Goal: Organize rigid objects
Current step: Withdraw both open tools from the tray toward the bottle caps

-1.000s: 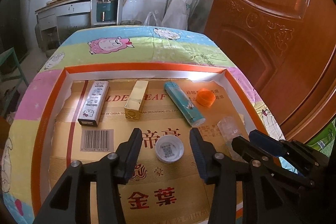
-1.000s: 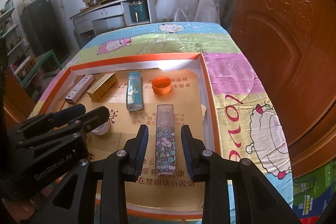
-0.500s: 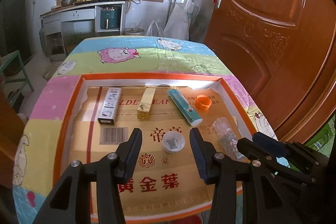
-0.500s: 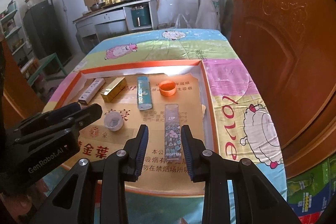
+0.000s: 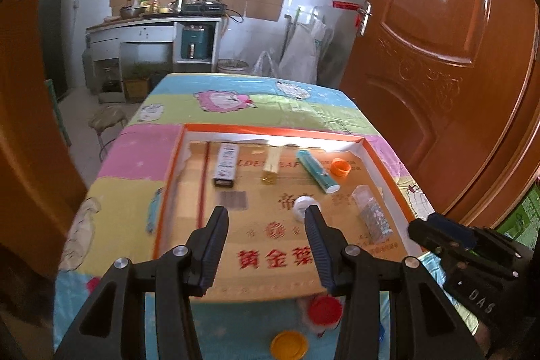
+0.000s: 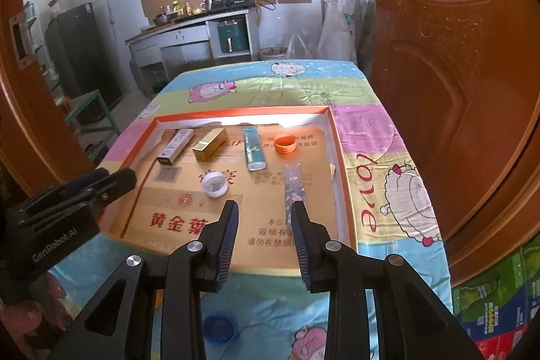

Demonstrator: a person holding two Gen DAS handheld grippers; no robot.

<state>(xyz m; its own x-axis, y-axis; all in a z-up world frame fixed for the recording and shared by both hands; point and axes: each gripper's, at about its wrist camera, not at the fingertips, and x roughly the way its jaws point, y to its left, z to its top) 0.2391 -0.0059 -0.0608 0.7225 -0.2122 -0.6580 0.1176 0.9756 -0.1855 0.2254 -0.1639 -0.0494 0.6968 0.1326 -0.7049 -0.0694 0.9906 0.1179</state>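
Your left gripper (image 5: 266, 218) and right gripper (image 6: 263, 213) both hang with jaws parted and nothing between them, above the tray's (image 6: 337, 157) near edge. Inside the tray, along its far edge, lie a white box (image 6: 175, 145), gold box (image 6: 210, 144), teal tube (image 6: 253, 152) and orange cap (image 6: 285, 143) — nearer you sit a white cap (image 6: 214, 184) and floral tube (image 6: 294, 188).

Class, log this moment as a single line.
left claw: open, empty | right claw: open, empty | tray: six items inside
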